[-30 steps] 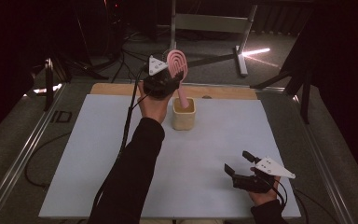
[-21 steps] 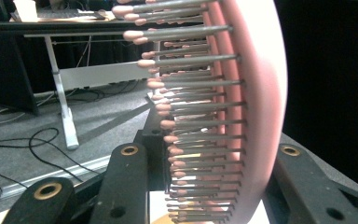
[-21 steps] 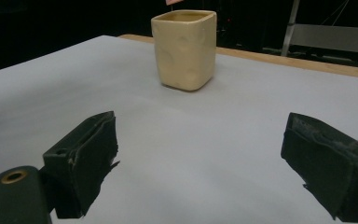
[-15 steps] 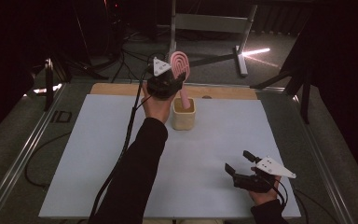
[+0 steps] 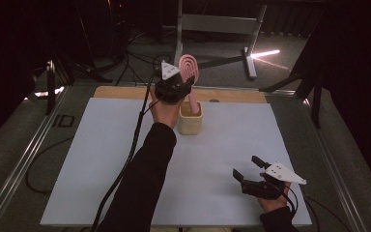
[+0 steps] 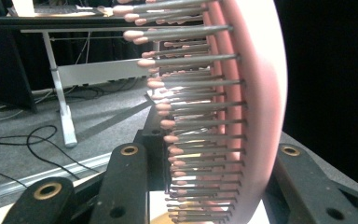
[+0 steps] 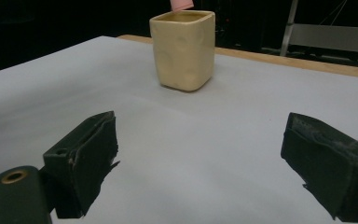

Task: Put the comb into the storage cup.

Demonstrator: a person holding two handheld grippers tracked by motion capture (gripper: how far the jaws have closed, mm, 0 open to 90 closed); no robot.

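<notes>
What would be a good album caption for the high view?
Left gripper holds a pink hairbrush handle-down in a cream cup; right gripper rests open near the table's front edge.

Pink hairbrush (image 5: 189, 72) in left gripper (image 5: 174, 89), handle inside cream cup (image 5: 191, 121).

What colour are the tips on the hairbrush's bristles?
Pale pink tips on grey pins of the pink plastic hairbrush; clearest in the left gripper view.

dark studio or lab: floor cables (image 5: 125, 58), stand legs (image 5: 249, 58).
</notes>
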